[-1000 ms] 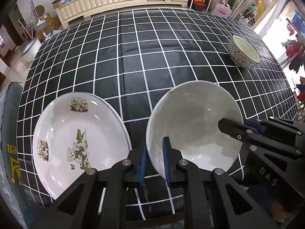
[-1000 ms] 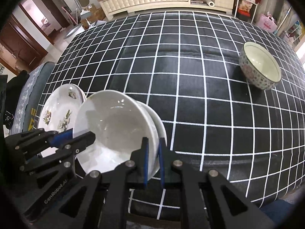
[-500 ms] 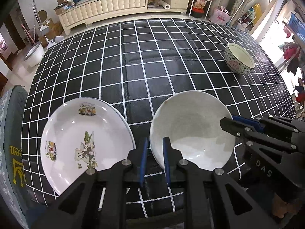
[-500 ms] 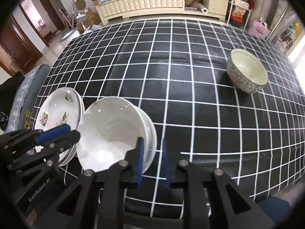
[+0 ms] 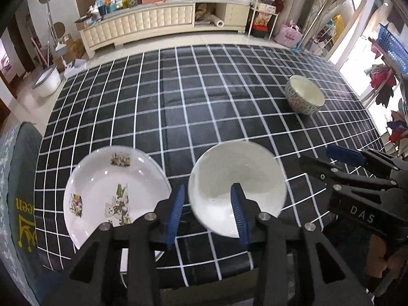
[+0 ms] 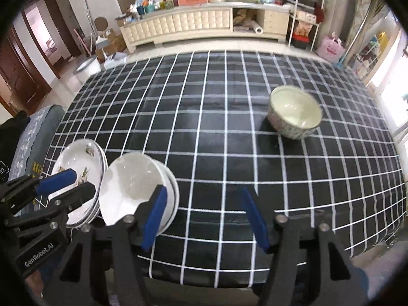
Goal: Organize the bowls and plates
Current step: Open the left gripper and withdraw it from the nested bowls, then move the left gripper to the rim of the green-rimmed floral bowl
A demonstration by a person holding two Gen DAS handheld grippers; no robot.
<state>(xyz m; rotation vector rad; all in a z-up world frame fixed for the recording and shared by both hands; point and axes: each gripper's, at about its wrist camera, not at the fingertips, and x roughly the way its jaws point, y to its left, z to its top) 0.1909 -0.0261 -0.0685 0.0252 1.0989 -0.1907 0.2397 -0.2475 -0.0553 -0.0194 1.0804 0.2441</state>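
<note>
Half a second ago both grippers nearly closed at the white bowls' near rim; now both spread wide and drawn back, gripping nothing. Left gripper (image 5: pixel 207 210) open above the near table edge, its blue pads either side of the near left rim of the white bowls (image 5: pixel 236 187), not visibly touching. Right gripper (image 6: pixel 205 220) opened wider still, left pad just over the right rim of the same white bowls (image 6: pixel 136 186), right pad over bare checked cloth. Each gripper visible in the other's view: the right gripper (image 5: pixel 339 162) at the right edge of the left camera, the left gripper (image 6: pixel 62 185) low at the left of the right camera, reaching over the plates. White bowls nested in a stack, seen edge-on from the right view, resting near the front of the black-and-white checked tablecloth (image 5: pixel 193 107), nothing inside. Just to their left, a stack of shallow white plates (image 5: pixel 112 193) with cartoon animal pictures, close beside the bowls; touching or not, cannot tell. Well apart, toward the far right of the table, a single patterned bowl (image 6: pixel 294 112) standing upright, cream inside, holding nothing. Beyond the table, a long cream sideboard (image 6: pixel 193 23) crowded with small items.
</note>
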